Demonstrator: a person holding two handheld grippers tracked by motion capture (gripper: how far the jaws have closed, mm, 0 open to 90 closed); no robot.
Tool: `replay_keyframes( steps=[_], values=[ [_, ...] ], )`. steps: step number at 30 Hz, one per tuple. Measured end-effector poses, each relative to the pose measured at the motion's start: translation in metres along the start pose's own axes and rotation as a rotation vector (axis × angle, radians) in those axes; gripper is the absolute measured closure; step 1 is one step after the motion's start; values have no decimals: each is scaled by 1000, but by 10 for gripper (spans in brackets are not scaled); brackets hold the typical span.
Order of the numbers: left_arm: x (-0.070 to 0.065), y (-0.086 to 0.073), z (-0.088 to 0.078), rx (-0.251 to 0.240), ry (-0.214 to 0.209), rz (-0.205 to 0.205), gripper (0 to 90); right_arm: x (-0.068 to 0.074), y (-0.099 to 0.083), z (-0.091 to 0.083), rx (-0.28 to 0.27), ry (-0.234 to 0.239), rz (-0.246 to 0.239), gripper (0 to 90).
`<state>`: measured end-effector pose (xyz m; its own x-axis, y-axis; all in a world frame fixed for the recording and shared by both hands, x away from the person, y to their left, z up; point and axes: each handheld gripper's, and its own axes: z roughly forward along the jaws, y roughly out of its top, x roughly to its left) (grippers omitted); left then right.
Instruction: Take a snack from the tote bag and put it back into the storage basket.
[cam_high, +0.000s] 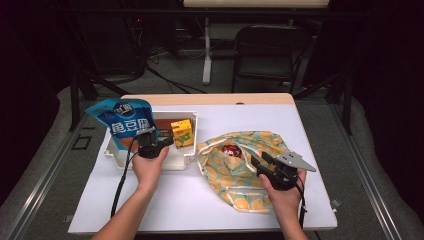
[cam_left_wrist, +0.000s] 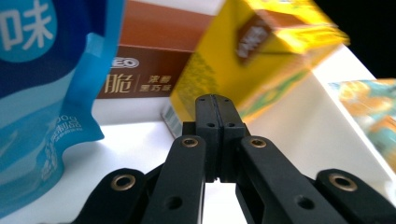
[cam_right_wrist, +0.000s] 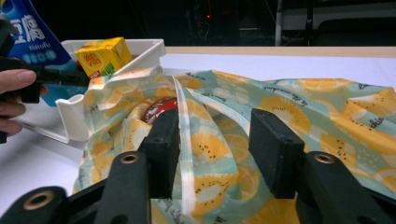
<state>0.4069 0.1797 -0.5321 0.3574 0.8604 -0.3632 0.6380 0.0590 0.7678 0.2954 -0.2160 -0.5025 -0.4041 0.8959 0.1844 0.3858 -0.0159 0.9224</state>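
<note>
Fruit-print bag (cam_high: 239, 172): soft cloth bag, teal with orange and lemon slices, lying crumpled on the white table just right of the white bin; mouth open toward the bin, a red item visible inside.
Yellow drink carton (cam_high: 182, 133): small yellow box, tilted, standing in the bin's right end.
</note>
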Motion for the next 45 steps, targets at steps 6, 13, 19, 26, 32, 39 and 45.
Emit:
replay_keyframes(
  steps=[6,13,19,26,32,39,45],
  values=[
    [-5,-1,6,6,-10,12,900,2,0,-1,1,35,-2,602],
    [-6,-4,17,40,-7,17,900,0,0,0,3,48,3,611],
    [-10,-10,5,19,-12,32,900,-1,0,0,6,69,13,650],
    [-15,-20,-29,-9,-50,100,883,5,1,2,20,101,-6,777],
    [-35,-31,-52,-45,-113,176,877,6,3,2,28,105,-8,867],
    [-54,-36,-51,-57,-162,236,848,-2,6,-2,1,53,2,618],
    [-54,-37,-49,-54,-170,253,834,3,1,13,75,48,-36,405]
  ],
)
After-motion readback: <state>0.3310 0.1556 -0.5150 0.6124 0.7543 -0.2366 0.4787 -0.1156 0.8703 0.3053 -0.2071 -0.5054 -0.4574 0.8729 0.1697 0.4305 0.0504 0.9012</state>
